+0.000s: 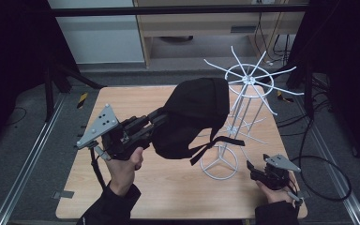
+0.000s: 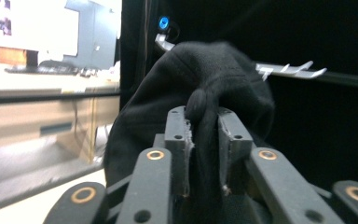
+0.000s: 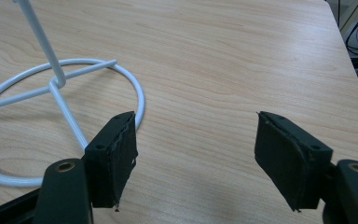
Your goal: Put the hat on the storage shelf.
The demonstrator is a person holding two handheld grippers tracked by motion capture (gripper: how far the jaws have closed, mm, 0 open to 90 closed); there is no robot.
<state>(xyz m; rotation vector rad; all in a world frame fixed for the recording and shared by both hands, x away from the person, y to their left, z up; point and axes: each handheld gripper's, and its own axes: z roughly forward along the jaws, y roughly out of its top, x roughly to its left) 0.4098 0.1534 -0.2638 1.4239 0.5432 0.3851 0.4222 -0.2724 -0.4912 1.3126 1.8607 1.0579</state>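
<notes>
Above the table (image 1: 168,187), the left gripper (image 1: 161,117) clamps a fold of the black cap (image 1: 194,117), which hangs beside the white wire stand (image 1: 243,93); the right gripper (image 1: 252,168) rests with jaws spread, nothing between them.

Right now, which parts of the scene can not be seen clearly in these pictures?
- High view: the left gripper's fingertips, covered by the black cap.
- High view: the middle of the white wire rack, behind the cap.
- Left gripper view: the rack's arms, mostly behind the cap; background blurred.
- Right gripper view: the rack's top, cut off by the edge.
</notes>
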